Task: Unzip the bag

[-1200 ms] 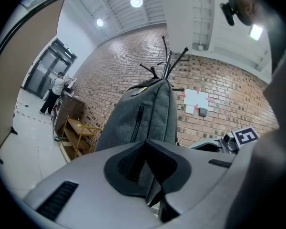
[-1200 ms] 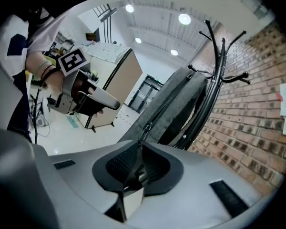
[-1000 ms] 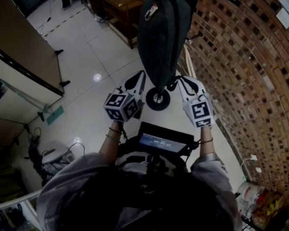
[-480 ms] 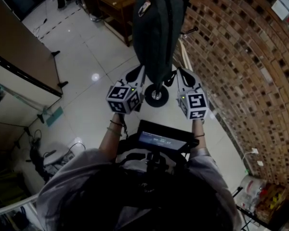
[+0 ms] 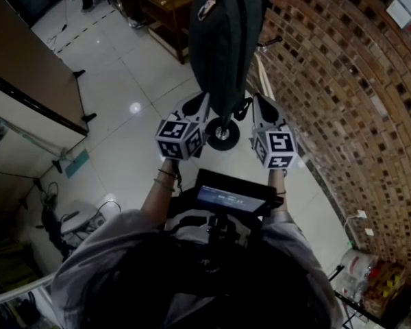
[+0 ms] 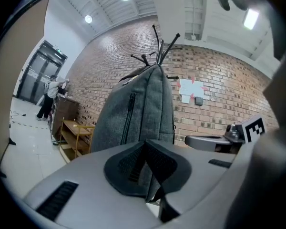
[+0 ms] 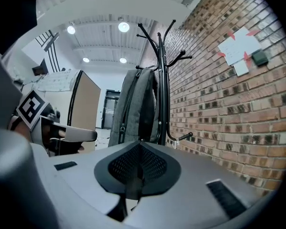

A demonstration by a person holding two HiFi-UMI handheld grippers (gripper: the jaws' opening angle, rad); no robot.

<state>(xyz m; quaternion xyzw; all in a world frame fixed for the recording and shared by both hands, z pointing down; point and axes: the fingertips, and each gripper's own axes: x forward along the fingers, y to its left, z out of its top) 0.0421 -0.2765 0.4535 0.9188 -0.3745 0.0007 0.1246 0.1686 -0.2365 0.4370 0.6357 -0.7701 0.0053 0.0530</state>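
Observation:
A dark grey backpack (image 5: 222, 40) hangs upright from a black coat rack (image 7: 162, 70) against the brick wall. Its front zipper (image 6: 128, 116) runs down the fabric and looks closed, with a pull (image 7: 121, 128) showing on a side zipper. My left gripper (image 5: 195, 108) is shut and empty, just left of the bag's bottom end. My right gripper (image 5: 260, 108) is shut and empty, just right of it. Neither touches the bag. In the gripper views the backpack (image 6: 133, 113) stands a short way beyond the left gripper (image 6: 145, 144) and the right gripper (image 7: 139, 144).
The rack's round base (image 5: 222, 134) sits on the white tiled floor between my grippers. A brick wall (image 5: 342, 81) curves along the right. A wooden bench (image 5: 168, 5) stands behind the bag. A brown partition (image 5: 27, 67) is at left. A person (image 6: 50, 97) stands far off.
Both grippers have drawn closer together and nearer the bag's lower end. The bag hangs as before.

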